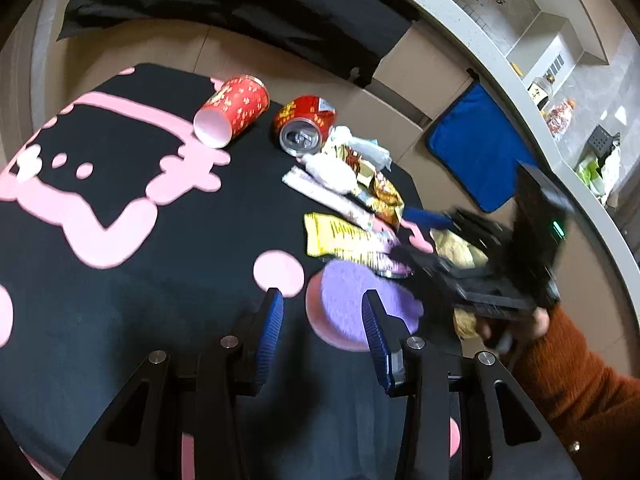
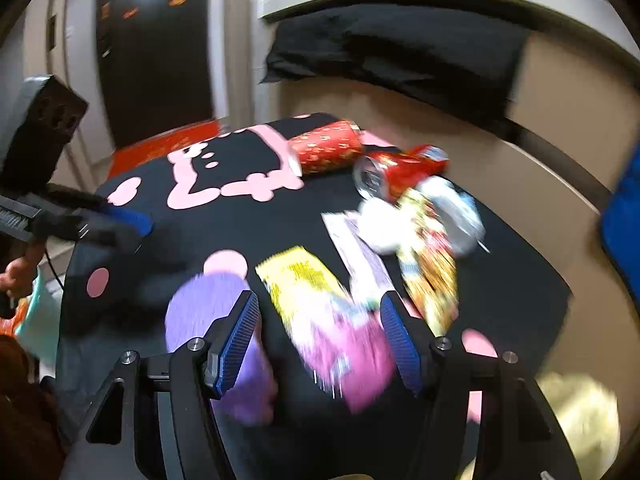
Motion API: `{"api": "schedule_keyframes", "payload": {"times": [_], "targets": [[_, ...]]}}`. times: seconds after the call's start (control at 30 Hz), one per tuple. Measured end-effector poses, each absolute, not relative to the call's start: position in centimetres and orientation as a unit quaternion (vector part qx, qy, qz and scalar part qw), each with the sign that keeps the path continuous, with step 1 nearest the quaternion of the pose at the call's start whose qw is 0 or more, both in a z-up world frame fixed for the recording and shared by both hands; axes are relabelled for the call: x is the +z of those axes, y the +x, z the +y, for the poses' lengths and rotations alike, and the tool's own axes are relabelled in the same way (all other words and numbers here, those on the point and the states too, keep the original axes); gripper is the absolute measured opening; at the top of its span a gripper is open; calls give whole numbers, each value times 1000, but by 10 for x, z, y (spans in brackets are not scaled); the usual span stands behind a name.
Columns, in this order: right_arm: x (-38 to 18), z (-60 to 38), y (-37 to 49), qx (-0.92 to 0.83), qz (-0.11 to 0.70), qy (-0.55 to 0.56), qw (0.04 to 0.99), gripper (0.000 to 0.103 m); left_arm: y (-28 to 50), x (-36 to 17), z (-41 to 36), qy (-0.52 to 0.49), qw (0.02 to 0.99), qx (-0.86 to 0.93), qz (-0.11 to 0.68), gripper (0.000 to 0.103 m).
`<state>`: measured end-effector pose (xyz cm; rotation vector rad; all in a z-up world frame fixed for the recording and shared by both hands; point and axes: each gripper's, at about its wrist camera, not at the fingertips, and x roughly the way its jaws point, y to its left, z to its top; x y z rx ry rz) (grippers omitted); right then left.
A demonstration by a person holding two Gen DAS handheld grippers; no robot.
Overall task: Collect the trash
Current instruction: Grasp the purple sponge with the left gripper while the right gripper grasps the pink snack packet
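Trash lies on a black cloth with pink cartoon print (image 1: 120,320). A red paper cup (image 1: 232,110) lies on its side, also in the right wrist view (image 2: 326,152). A crushed red can (image 1: 304,124) lies beside it (image 2: 400,172). White crumpled tissue (image 1: 332,170), a yellow snack wrapper (image 1: 340,238) (image 2: 300,280), a colourful wrapper (image 2: 428,268) and a pink packet (image 2: 352,356) lie nearby. My left gripper (image 1: 324,312) is open above the cloth, near a purple pad (image 1: 352,304). My right gripper (image 2: 316,320) is open over the yellow wrapper and pink packet.
A black cloth (image 1: 240,8) hangs from the white counter edge (image 1: 480,40) behind. A blue cushion (image 1: 476,144) leans on the cabinet at the right. A crumpled yellowish bag (image 2: 576,412) lies at the right wrist view's lower right. A red mat (image 2: 160,148) lies on the floor.
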<state>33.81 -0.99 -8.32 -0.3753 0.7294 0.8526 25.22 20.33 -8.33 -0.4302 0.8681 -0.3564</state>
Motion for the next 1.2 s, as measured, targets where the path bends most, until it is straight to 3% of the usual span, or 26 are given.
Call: {"api": "schedule_keyframes", "payload": {"times": [0.17, 0.23, 0.27, 0.33, 0.5, 0.73, 0.83, 1.0, 1.2], "targets": [[-107, 4, 373, 403, 406, -153, 806, 61, 243, -91, 196, -200, 860, -182, 433, 42], [-118, -4, 378, 394, 432, -129, 801, 53, 242, -95, 192, -203, 854, -190, 439, 42], [-122, -13, 375, 384, 436, -119, 805, 44, 243, -97, 188, -206, 851, -193, 443, 42], [-121, -28, 367, 365, 435, -102, 817, 39, 245, -101, 181, -210, 845, -199, 449, 42], [-123, -85, 337, 288, 459, -16, 840, 36, 251, -110, 166, -247, 829, -196, 462, 43], [-125, -108, 275, 265, 451, 16, 852, 37, 290, -119, 145, -279, 822, -143, 476, 51], [-127, -107, 268, 270, 453, 40, 849, 41, 317, -117, 140, -260, 836, -119, 469, 51], [-127, -99, 260, 287, 441, 41, 849, 58, 339, -112, 129, -233, 845, -100, 471, 51], [-130, -86, 251, 293, 421, 0, 859, 72, 326, -104, 94, -122, 873, -86, 465, 53]]}}
